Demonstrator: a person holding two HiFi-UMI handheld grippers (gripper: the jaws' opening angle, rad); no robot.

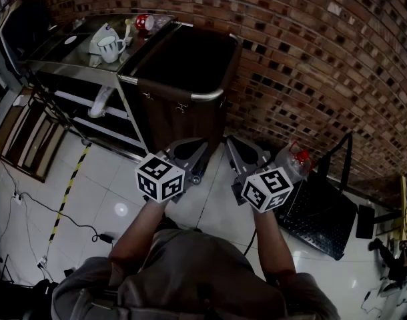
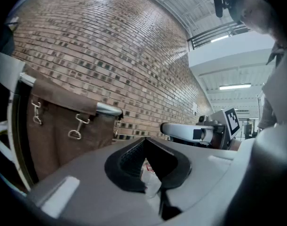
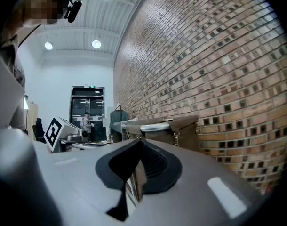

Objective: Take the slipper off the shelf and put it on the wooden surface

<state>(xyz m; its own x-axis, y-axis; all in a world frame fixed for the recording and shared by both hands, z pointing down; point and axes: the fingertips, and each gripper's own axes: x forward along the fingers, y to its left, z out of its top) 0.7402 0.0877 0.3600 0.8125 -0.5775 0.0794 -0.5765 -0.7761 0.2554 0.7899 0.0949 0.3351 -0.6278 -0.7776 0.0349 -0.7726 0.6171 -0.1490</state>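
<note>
Slipper (image 1: 99, 103) lies on the shelf's (image 1: 60, 97) lower tier; a mug (image 1: 111, 47) stands on top; beside it a hamper (image 1: 190, 97) with a dark inside; left gripper (image 1: 189, 153) and right gripper (image 1: 245, 153) are both closed, empty.

The wall (image 1: 310, 59) is red-brown brick, the bin (image 1: 183, 122) dark brown. White floor (image 1: 123, 179) tiles carry yellow-and-black striped tape (image 1: 71, 182).

— Where does my head camera sit?
— High up, facing steeply down at the brown bin (image 1: 183, 65).
— And the others?
— They ride my left tool (image 2: 146, 147) and right tool (image 3: 139, 147), level and close. Both share the brick wall (image 2: 110, 55) and the bin.
</note>
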